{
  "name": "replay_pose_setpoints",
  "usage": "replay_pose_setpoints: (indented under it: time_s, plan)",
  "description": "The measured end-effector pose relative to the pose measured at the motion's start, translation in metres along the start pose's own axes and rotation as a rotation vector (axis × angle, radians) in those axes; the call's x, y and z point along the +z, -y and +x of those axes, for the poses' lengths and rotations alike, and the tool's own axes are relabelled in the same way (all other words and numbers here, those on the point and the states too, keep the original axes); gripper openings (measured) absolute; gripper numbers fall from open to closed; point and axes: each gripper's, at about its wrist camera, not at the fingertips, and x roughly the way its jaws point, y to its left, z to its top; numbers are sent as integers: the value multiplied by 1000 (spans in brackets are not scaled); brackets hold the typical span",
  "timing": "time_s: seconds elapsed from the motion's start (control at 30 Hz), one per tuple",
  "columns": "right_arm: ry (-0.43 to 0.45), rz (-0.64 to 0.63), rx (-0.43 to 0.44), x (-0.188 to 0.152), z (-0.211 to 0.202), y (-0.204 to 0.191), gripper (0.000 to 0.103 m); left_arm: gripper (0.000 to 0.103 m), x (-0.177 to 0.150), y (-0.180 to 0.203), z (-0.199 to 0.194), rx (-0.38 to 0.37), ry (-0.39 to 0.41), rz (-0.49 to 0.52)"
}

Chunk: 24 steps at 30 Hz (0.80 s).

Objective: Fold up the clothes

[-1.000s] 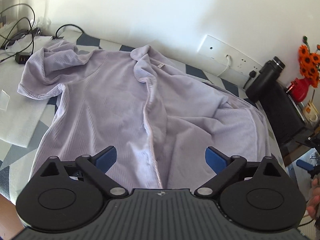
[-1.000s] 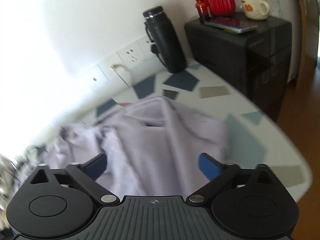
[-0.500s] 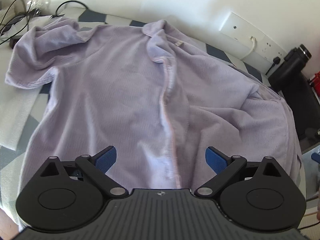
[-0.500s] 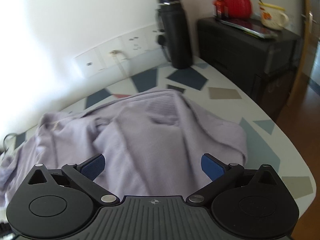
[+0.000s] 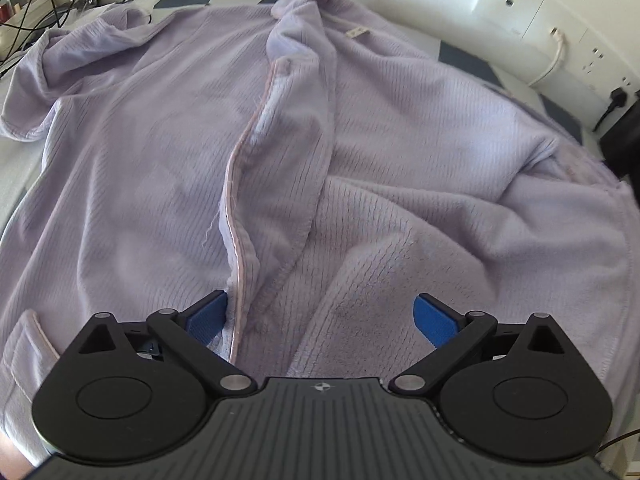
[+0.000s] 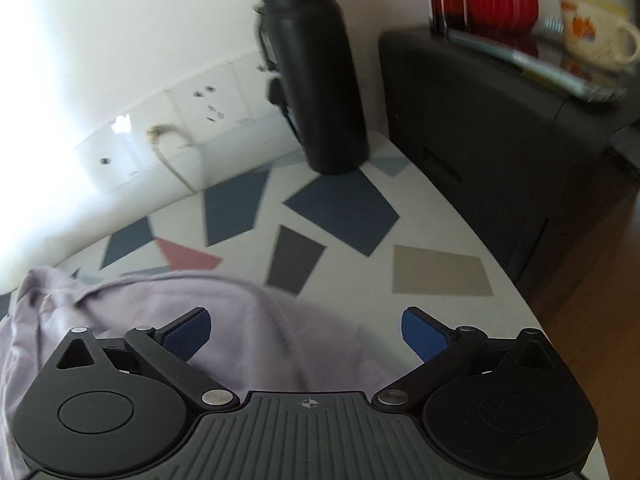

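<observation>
Both claws released over a lilac fleece jacket, no fold begun

Left wrist view: left claw (image 5: 320, 316) spread wide, gripping nothing, low over the jacket (image 5: 160, 160) spread front-up on the tabletop (image 5: 12, 172). Long axis runs straight away from the claw, hem nearest, collar (image 5: 304, 12) far, toward the wall sockets (image 5: 532, 24). Front opening edge (image 5: 236, 216) lies just inside the left blue pad (image 5: 206, 316), apparently touching it, though the fabric hides the contact. Judged: this claw is nearer the hem. Right wrist view, blurred: right claw (image 6: 306, 332) likewise parted and empty, above the jacket's right-hand bulge (image 6: 248, 320); bare patterned tabletop (image 6: 440, 272) beyond. Black flask (image 6: 316, 76) capped, contents unseen; cup (image 6: 592, 36) on the dark cabinet (image 6: 500, 128), contents indistinct
</observation>
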Motion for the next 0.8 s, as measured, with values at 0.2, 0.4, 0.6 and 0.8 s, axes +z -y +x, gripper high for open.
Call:
replay_pose_setpoints:
  time_s: [0.2,0.4,0.6,0.8]
  plan:
    - [-116,-41,100,1,37,6,79,100,-4,10,4,68,2,-4]
    - [-154,-70,148,-5,45,2,45,102,-3,11,11,88,-14,-22]
    - [-147,-46,174,-4,39,-1,24,102,-3,11,14,86,-22,11]
    - [-56,-15,184,-5,8,-10,16,102,9,-4,7,-29,-30,-18]
